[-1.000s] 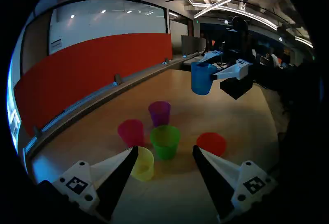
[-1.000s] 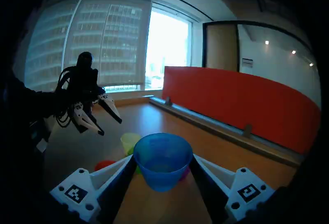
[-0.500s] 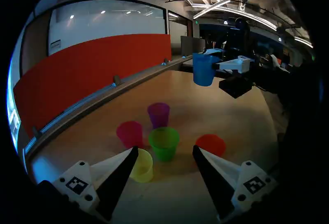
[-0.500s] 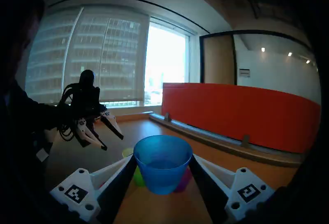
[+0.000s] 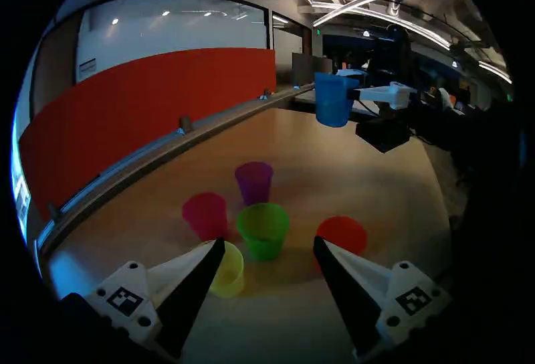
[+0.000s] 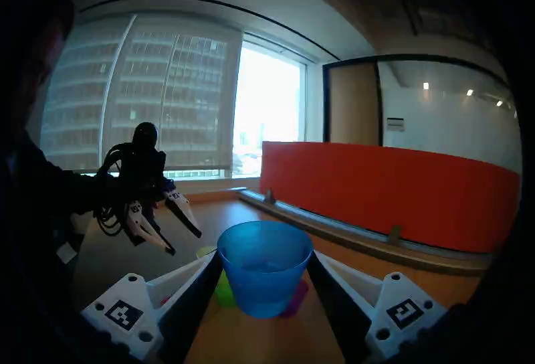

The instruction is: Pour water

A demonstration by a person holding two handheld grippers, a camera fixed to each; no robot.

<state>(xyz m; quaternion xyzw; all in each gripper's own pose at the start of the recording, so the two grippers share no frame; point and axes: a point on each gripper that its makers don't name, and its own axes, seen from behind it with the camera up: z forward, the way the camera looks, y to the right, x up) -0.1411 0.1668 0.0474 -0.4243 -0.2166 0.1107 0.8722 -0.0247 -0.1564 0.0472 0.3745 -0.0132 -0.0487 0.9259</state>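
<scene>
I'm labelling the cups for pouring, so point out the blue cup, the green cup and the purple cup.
blue cup (image 6: 265, 287): right gripper view, front of its wall.
green cup (image 5: 262, 238): left gripper view, outer wall below the rim.
purple cup (image 5: 255, 187): left gripper view, middle of its side.

Right gripper (image 6: 264, 258) clamps blue cup (image 6: 265, 290) upright, both fingers pressing — left gripper (image 6: 187, 244) beyond, fingers apart, empty.

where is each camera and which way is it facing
Left gripper view: rides on the left gripper, looks across the table past the green cup to the right gripper holding the blue cup; own open fingers show.
Right gripper view: rides on the right gripper, faces the windows and the left gripper; own fingers press the blue cup.
Shared: both grippers, blue cup, orange partition.
</scene>
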